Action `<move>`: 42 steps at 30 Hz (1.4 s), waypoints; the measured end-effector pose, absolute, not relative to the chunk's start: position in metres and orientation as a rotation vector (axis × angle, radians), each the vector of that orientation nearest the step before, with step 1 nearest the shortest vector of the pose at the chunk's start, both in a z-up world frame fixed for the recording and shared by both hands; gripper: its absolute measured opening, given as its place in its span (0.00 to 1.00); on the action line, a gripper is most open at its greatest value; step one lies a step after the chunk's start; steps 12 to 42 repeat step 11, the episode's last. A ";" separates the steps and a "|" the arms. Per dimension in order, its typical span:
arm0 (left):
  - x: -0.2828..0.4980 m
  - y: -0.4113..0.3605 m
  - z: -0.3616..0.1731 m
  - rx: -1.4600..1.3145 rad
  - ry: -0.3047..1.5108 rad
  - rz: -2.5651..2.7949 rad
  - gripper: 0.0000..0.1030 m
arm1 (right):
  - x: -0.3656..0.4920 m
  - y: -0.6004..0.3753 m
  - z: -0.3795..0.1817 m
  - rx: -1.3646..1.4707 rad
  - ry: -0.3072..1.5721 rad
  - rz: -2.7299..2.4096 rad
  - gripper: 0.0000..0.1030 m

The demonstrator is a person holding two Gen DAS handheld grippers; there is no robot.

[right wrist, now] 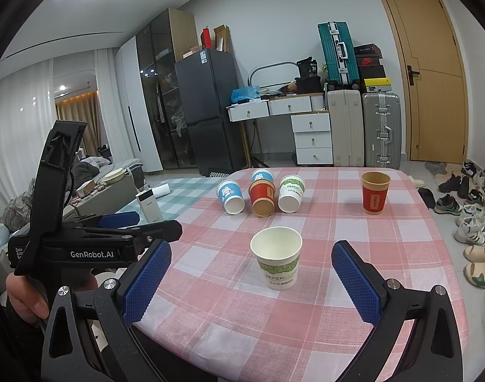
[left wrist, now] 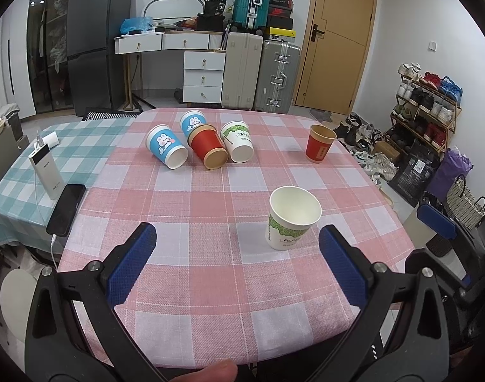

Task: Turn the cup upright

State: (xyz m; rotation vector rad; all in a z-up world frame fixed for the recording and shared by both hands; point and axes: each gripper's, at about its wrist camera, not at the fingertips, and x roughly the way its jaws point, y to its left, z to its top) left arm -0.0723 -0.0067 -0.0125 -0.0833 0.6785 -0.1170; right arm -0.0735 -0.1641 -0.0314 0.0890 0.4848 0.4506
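We see the white and green cup (right wrist: 276,256) standing upright on the table (right wrist: 411,270), its long axis vertical and its mouth pointing up. It is near the front, between our two grippers but touching neither. The left gripper (left wrist: 237,259) has its jaws wide open and holds nothing. The right gripper (right wrist: 252,273) is also wide open and empty. Farther back, four cups lie on their sides (left wrist: 207,151), most mouths toward us, and one red cup (left wrist: 319,147) stands upright.
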 end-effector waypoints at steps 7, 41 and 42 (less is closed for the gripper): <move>-0.073 -0.006 -0.012 -0.085 0.679 -0.119 0.99 | -0.074 -0.164 -0.032 0.087 0.485 0.450 1.00; -0.073 -0.007 -0.012 -0.084 0.670 -0.120 0.99 | -0.072 -0.164 -0.035 0.093 0.493 0.455 1.00; -0.073 -0.007 -0.012 -0.084 0.670 -0.120 0.99 | -0.072 -0.164 -0.035 0.093 0.493 0.455 1.00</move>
